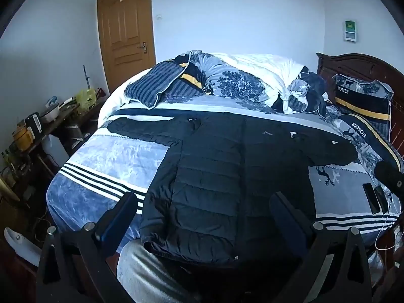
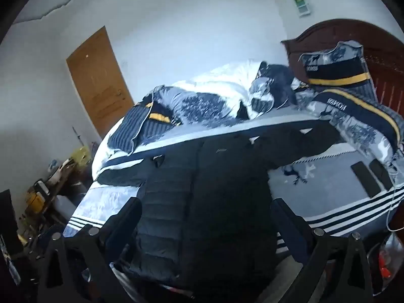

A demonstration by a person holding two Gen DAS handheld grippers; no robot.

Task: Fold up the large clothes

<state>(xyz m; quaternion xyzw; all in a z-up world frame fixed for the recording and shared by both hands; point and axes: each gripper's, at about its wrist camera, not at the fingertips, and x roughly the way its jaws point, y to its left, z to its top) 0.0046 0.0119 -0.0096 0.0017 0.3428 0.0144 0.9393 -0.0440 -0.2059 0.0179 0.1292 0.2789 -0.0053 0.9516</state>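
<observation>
A black quilted puffer jacket [image 1: 227, 171] lies spread flat on the bed, front up, sleeves stretched out left and right, hem hanging over the near edge. It also shows in the right wrist view [image 2: 207, 192]. My left gripper [image 1: 204, 217] is open, its fingers wide apart above the jacket's lower part, holding nothing. My right gripper [image 2: 207, 219] is open too, fingers either side of the jacket's lower body, empty. The right gripper's dark body [image 1: 390, 179] shows at the right edge of the left wrist view.
The bed [image 1: 101, 166] has a blue, white and navy striped cover. A bundled duvet [image 1: 252, 75] and pillows [image 1: 363, 101] lie at the back and right. Two dark phones [image 1: 375, 197] with a white cable lie right of the jacket. A cluttered side table [image 1: 45, 126] stands left. A brown door [image 1: 126, 32] is behind.
</observation>
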